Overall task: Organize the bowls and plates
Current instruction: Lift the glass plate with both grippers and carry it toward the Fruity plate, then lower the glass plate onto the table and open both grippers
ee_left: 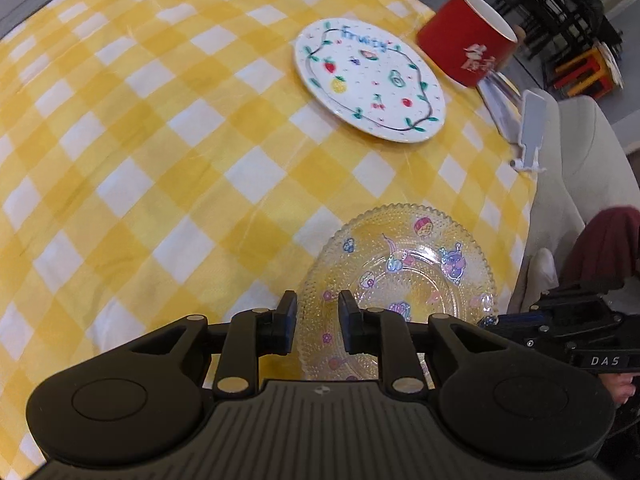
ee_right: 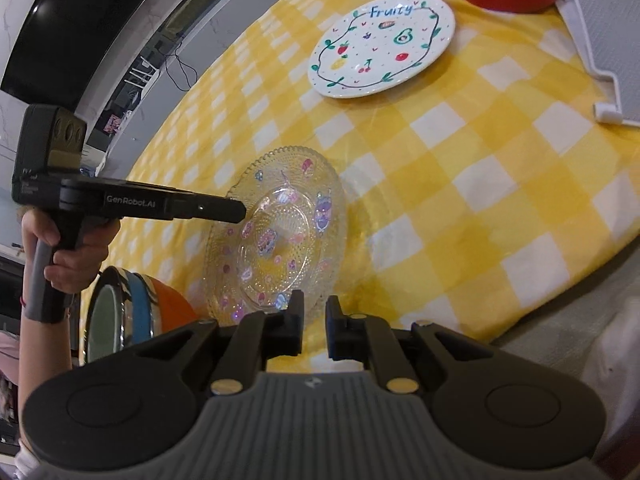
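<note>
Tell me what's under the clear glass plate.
Through the glass plate the yellow checked tablecloth shows. The plate's embossed dots and cartoon stickers blur it, and in the left wrist view the left gripper covers the plate's near edge.

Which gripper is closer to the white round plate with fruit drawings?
Hard to call. Left gripper and right gripper both sit at the clear glass plate, well short of the white fruit plate.

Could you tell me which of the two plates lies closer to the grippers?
The clear glass plate with cartoon stickers, right at both grippers; the white "Fruity" plate sits farther away beside the red container.
</note>
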Available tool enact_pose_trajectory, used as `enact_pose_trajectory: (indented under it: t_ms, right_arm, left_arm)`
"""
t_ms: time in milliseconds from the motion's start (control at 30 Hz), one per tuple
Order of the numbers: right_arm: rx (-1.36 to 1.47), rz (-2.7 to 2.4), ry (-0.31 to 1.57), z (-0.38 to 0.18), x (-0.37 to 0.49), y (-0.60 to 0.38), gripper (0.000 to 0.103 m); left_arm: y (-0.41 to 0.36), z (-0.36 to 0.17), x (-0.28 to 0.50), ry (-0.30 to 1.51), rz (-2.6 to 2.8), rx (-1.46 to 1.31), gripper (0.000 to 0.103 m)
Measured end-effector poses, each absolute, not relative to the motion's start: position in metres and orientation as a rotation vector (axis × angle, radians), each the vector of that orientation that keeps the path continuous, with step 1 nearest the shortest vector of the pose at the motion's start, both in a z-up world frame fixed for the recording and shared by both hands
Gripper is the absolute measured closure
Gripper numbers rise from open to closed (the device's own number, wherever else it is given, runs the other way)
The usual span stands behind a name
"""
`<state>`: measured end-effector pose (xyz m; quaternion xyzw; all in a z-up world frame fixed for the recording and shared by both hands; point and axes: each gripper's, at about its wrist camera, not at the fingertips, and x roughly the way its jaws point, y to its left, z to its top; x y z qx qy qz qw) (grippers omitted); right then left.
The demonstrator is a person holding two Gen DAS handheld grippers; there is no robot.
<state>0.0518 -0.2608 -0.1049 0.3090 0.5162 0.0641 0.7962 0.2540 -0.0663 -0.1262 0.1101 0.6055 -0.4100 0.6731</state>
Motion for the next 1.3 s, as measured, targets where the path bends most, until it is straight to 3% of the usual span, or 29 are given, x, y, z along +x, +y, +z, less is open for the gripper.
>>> enact_pose_trajectory:
  t_ms: [267, 700, 933, 1167, 1233, 1300]
  right_arm:
    - [0.717, 0.144, 1.155, -0.119, 0.053, -0.266, 0.093]
    - [0.518, 0.119, 1.096, -0.104, 0.055, -0.248, 0.086]
    - [0.441, 0.130, 1.015, -0.089, 0.053, -0.245, 0.058]
    - [0.211, 0.076, 0.866, -0.067, 0.055, -0.237, 0.051]
    - [0.155, 0.028, 0.845, -0.067, 0.059, -0.240, 0.051]
    - [0.128, -0.009, 0.837, -0.067, 0.064, -0.246, 0.051]
  left_arm:
    - [-0.072, -0.124, 0.246, 1.350, -0.887, 0.292, 0.079]
    - [-0.076, -0.107, 0.225, 1.223, -0.694, 0.332, 0.076]
    - [-0.066, -0.078, 0.212, 1.129, -0.526, 0.276, 0.068]
    - [-0.065, -0.052, 0.192, 1.049, -0.420, 0.197, 0.065]
    - [-0.066, -0.043, 0.187, 0.999, -0.342, 0.165, 0.052]
    - [-0.067, -0.034, 0.179, 0.936, -0.263, 0.123, 0.052]
